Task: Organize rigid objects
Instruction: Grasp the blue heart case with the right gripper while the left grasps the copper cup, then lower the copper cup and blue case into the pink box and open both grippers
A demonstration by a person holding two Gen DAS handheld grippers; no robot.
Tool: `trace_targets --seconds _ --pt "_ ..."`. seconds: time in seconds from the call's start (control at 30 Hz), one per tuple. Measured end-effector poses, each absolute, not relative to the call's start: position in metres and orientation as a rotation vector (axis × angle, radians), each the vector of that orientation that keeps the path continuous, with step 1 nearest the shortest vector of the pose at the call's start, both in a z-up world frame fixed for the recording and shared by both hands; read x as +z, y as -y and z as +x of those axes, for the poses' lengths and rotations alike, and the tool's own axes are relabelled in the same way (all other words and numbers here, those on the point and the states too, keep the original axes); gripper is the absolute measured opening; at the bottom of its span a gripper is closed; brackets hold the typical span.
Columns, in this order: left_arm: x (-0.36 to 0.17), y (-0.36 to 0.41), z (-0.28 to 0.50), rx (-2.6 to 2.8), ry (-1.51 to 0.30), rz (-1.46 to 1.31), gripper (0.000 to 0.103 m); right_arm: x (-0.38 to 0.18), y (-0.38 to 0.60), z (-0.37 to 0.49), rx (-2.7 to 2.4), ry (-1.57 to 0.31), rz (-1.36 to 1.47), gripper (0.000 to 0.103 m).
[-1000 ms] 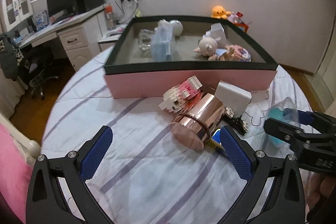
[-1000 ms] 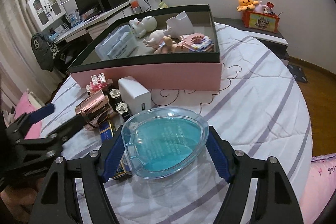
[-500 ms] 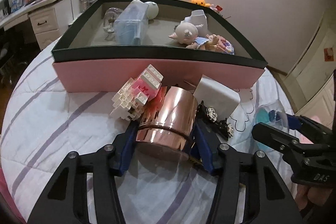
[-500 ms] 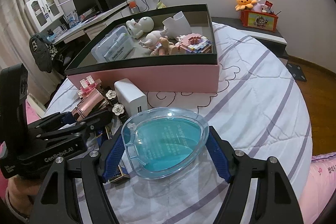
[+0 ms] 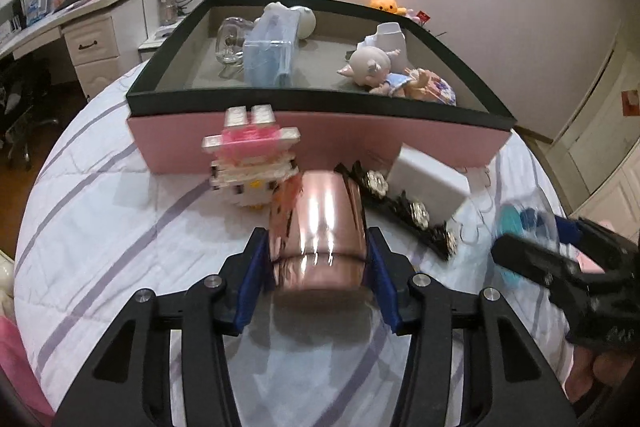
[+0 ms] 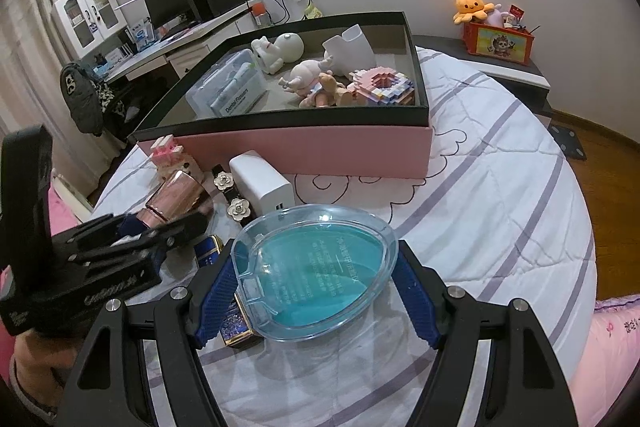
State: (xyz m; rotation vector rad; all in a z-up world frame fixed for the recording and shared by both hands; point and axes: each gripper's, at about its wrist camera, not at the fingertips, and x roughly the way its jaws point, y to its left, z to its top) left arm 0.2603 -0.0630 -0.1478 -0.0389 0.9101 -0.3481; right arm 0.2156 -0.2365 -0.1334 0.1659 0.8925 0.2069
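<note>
So both grippers are loaded up here. The left gripper (image 5: 318,281) has its blue pads squeezed against the sides of the rose-gold cup (image 5: 318,227), which lies on its side pointing toward the pink box (image 5: 360,143). Grabbing it across the barrel makes sense to me, since a shiny round thing would probably slip if pinched by the rim. The right gripper (image 6: 316,291) is clamped on the clear blue-tinted case (image 6: 314,267), holding it flat and just above the striped bedspread (image 6: 500,219), so it's ready to go over the box wall.

Loose stuff sits right in front of the box: the pink block figure (image 5: 252,155), the white charger (image 6: 262,179), the black flower strap (image 6: 232,193). Everything's bunched near the box, so I'd guess trips stay short. The box already holds dolls and a floss container (image 6: 230,91).
</note>
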Motion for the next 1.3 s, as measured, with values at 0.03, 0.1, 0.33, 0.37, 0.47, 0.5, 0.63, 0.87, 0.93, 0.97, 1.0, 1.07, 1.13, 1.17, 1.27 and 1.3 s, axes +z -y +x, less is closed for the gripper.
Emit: trace_targets --seconds 0.03,0.1,0.33,0.37,0.47,0.5,0.63,0.87,0.93,0.97,1.0,1.07,1.13,1.17,1.27,1.3 --pt "-0.149 0.064 0.263 -0.350 -0.913 -0.041 0.047 -0.133 0.236 0.216 0.207 -0.892 0.166 0.075" --pt "-0.149 0.066 0.264 -0.357 -0.908 -0.039 0.047 -0.133 0.236 0.215 0.207 -0.893 0.165 0.075" --pt "-0.138 0.055 0.247 -0.332 -0.863 -0.058 0.047 -0.129 0.236 0.213 0.204 -0.883 0.163 0.075" --pt "-0.134 0.052 0.244 -0.326 -0.853 -0.058 0.047 -0.127 0.235 0.213 0.206 -0.880 0.160 0.075" --pt "-0.122 0.044 0.238 -0.311 -0.824 -0.059 0.047 -0.120 0.232 0.212 0.214 -0.867 0.154 0.075" --pt "-0.118 0.043 0.237 -0.309 -0.817 -0.057 0.047 -0.117 0.230 0.212 0.217 -0.861 0.151 0.075" --pt "-0.094 0.033 0.231 -0.302 -0.765 -0.052 0.047 -0.103 0.225 0.210 0.229 -0.836 0.137 0.075" --pt "-0.059 0.028 0.234 -0.292 -0.691 -0.032 0.047 -0.078 0.215 0.219 0.248 -0.791 0.108 0.075" --pt "-0.049 0.028 0.238 -0.290 -0.674 -0.030 0.047 -0.071 0.214 0.224 0.250 -0.777 0.101 0.075" --pt "-0.046 0.028 0.240 -0.290 -0.667 -0.028 0.047 -0.067 0.214 0.227 0.249 -0.768 0.097 0.075" --pt "-0.040 0.029 0.243 -0.289 -0.656 -0.023 0.047 -0.062 0.214 0.231 0.249 -0.758 0.094 0.075" --pt "-0.032 0.031 0.250 -0.291 -0.639 -0.019 0.047 -0.054 0.214 0.238 0.243 -0.738 0.089 0.075" --pt "-0.023 0.032 0.258 -0.291 -0.619 -0.013 0.047 -0.043 0.215 0.249 0.236 -0.717 0.086 0.075" --pt "-0.019 0.033 0.263 -0.291 -0.610 -0.012 0.047 -0.039 0.216 0.255 0.232 -0.707 0.083 0.075" --pt "-0.008 0.035 0.280 -0.291 -0.586 -0.009 0.047 -0.028 0.218 0.274 0.223 -0.686 0.081 0.075" --pt "-0.004 0.036 0.287 -0.292 -0.579 -0.010 0.047 -0.025 0.219 0.280 0.219 -0.682 0.079 0.075"
